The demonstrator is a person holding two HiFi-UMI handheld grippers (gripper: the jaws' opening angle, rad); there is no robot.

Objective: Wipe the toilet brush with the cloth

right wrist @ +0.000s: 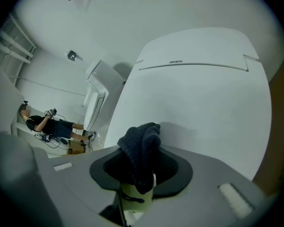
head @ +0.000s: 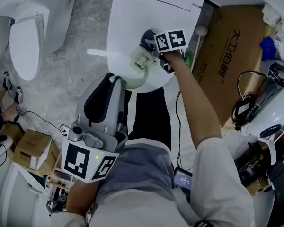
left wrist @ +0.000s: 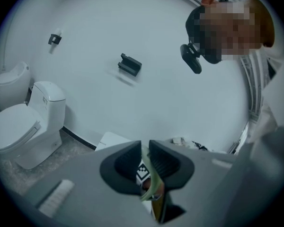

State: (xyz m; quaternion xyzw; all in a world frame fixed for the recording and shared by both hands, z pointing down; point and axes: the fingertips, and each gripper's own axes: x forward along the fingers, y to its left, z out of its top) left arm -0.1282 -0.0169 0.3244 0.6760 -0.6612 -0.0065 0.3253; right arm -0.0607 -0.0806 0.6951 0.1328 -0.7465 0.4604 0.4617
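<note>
probably left tongs [left wrist: 145, 149]: brush [head: 143, 59]; right [right wrist: 142, 171]: cloth [right wrist: 141, 145]

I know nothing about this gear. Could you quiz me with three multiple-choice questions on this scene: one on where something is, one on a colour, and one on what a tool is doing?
1. Where is the cloth?
A. on the floor
B. in the right tool, above the closed toilet lid
C. in a cardboard box

2. What colour is the cloth?
A. red
B. yellow
C. dark blue-grey

3. The left tool is:
A. shut on the handle of the brush
B. wide open and empty
C. holding a bottle

Answers: B, the right tool's view shows the cloth pinched over the white lid. C, it looks dark against the lid. A, the pale green handle sits between its nearly closed jaws.
</note>
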